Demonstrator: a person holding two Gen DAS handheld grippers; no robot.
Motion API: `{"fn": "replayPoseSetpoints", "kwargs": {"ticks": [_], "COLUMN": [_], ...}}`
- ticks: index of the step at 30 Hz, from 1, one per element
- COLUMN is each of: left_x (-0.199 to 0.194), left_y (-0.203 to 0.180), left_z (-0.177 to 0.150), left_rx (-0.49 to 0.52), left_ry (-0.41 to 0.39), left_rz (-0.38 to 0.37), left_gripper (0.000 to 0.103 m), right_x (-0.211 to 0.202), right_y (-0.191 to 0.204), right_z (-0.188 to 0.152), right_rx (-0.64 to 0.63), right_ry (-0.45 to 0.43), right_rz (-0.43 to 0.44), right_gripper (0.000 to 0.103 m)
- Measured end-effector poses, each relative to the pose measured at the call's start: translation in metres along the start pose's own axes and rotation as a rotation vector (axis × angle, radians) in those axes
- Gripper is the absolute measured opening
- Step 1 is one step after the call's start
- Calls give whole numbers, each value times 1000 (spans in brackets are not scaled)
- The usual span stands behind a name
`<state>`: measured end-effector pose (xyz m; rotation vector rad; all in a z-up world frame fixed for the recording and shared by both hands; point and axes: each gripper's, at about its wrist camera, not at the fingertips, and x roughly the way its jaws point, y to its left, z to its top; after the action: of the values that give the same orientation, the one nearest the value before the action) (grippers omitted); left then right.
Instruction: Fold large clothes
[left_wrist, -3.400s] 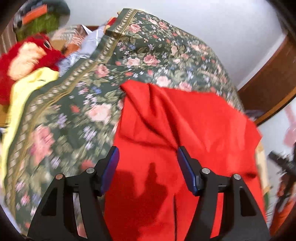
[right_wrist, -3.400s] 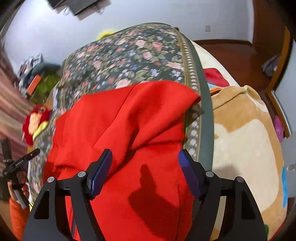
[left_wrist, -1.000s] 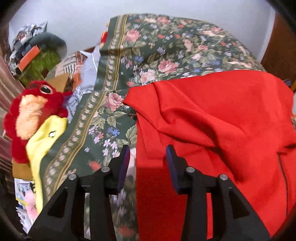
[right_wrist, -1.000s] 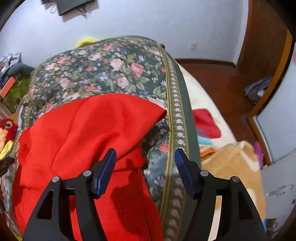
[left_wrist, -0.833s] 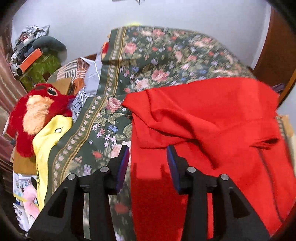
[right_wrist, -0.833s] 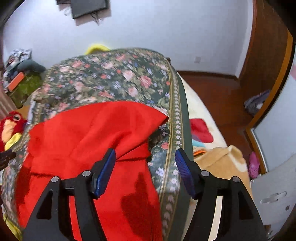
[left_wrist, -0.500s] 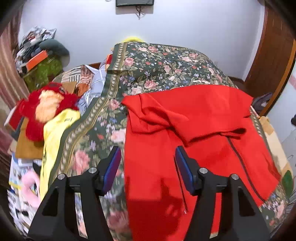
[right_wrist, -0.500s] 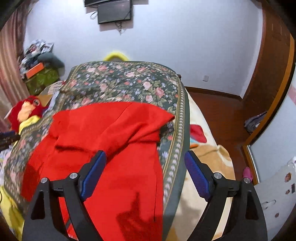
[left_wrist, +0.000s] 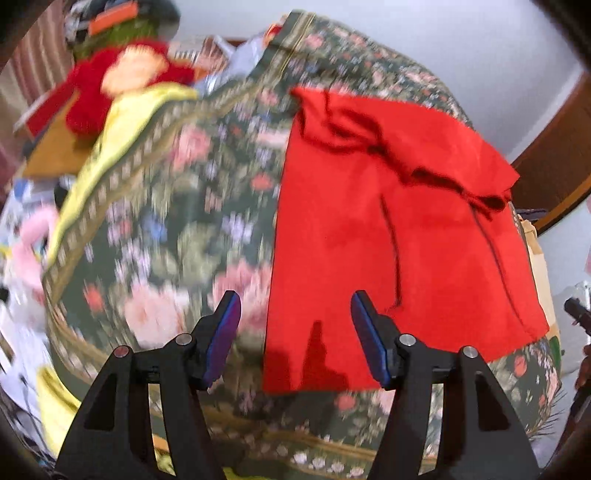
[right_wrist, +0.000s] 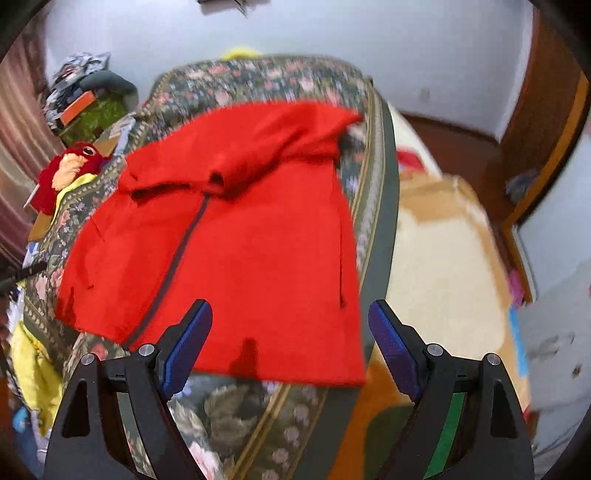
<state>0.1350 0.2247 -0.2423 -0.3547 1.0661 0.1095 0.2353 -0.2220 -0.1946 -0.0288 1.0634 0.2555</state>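
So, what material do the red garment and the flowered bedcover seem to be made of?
The red garment looks like matte woven cloth, perhaps cotton: it creases softly and shows no shine. The flowered bedcover looks like printed fabric with a woven-looking border; blur hides its weave.

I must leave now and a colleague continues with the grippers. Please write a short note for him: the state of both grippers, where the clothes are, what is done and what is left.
Left gripper: jaws have just been opening, nothing between them, above the near left edge of the red garment.
Right gripper: jaws have also just been opening, empty, above the garment's near right edge.
The garment lies on the floral bedspread.
Done: its top part is folded down over the body.
Left: the lower part is still unfolded; grasp the near corners and fold again.
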Motion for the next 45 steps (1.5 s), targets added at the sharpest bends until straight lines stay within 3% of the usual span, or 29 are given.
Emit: {"fn": "replayPoseSetpoints", "kwargs": {"ticks": [7,13,18,20,22,24,27,35,45], "left_x": [39,52,58,59,63,67,61,10,-8], "left_y": [14,2,-12,-14,-14,-15,-21,-32,-39], "left_z": [-34,-37,-31,-28,-24,-22,-20,7,25], "left_rx": [-89,-59,-7,-16,-30,-42,-26,-4,23], "left_ry": [123,125,108,94,110,119,95,-61,-129], "left_rz": [-47,-63,-49,-72,-99,-111,-108,-165,-197], "left_gripper": [61,62,61,54,20,12,5,4,4], "right_x": [33,49,54,53,51,50,42,26,77], "right_y": [-23,-54,-56,-52,-51,-52,-57,-70,-68], "right_z": [-14,-18,-19,-19,-19,-16,-12,7,1], "right_rx": [98,256,296,282,264,260,242,265,288], "right_ry": [117,159,149,134,121,119,100,23,151], "right_rz": [60,159,201,197,190,188,168,162,225], "right_gripper": [84,84,85,84,76,72,68,68,68]}}
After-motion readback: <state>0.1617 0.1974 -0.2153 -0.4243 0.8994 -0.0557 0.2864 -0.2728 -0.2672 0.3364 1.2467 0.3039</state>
